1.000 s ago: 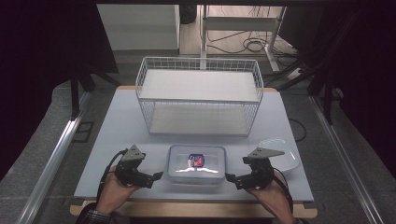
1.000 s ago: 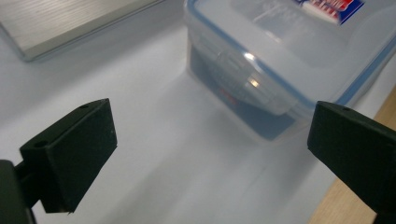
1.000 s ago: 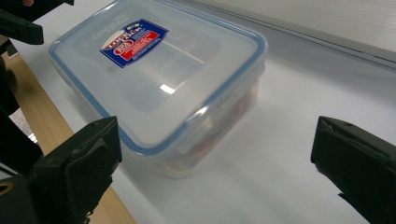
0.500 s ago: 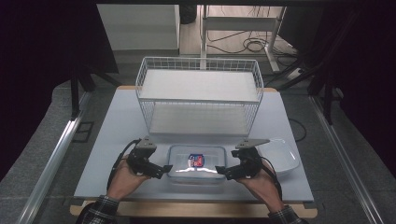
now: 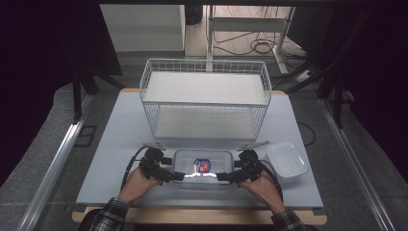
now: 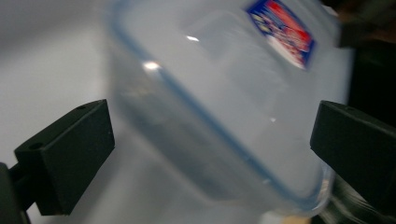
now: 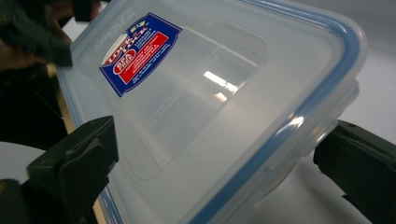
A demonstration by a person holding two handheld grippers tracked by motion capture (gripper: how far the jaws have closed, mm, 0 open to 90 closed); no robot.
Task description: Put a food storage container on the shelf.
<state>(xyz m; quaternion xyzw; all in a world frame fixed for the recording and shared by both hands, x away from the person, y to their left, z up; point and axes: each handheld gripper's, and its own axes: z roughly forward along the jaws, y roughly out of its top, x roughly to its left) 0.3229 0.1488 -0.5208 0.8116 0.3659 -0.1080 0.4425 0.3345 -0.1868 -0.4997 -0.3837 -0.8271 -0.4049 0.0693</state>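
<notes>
Pale grey table [image 5: 120, 139] with a wooden front edge, set on grey carpeted floor [image 5: 43, 134]; metal rails [image 5: 57, 159] run along both sides; dark curtains [image 5: 48, 43] flank the scene; cables [image 5: 257, 45] lie coiled on the floor beyond a white cabinet [image 5: 144, 26].

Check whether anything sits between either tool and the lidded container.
Nothing visible does. The left tool and right tool are already at opposite ends of the lidded container, open, with the container's corners between their jaws. The empty clear container sits off to the right, apart.
</notes>
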